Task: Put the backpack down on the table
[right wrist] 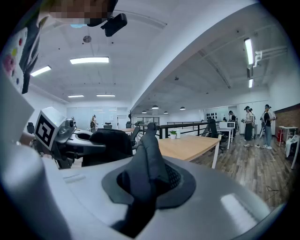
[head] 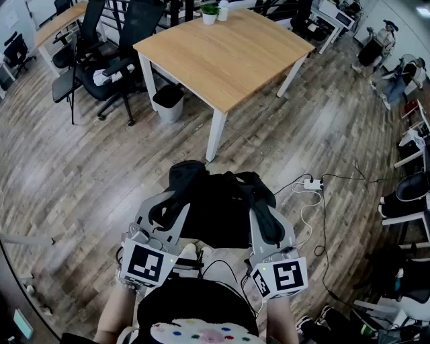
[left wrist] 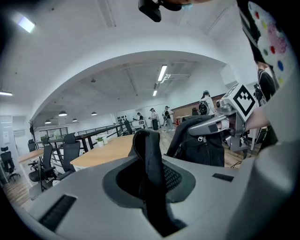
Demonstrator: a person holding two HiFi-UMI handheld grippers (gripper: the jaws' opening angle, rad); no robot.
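Observation:
A black backpack [head: 215, 211] hangs in the air between my two grippers, above the wooden floor and short of the light wooden table [head: 228, 57]. My left gripper [head: 166, 205] is shut on its left shoulder strap [left wrist: 151, 164], which stands up out of the jaws. On the other side, my right gripper [head: 263, 213] is shut on the other strap [right wrist: 150, 161]. In the left gripper view the bag's body [left wrist: 204, 145] hangs to the right, under the right gripper [left wrist: 220, 123]. The right gripper view shows the bag [right wrist: 110, 144] to the left and the table [right wrist: 192, 145] ahead.
A small potted plant [head: 209, 13] and a white cup stand at the table's far edge. A grey bin [head: 168, 102] and black office chairs [head: 101, 64] are left of the table. A power strip [head: 312, 183] with cables lies on the floor at right. People stand far off.

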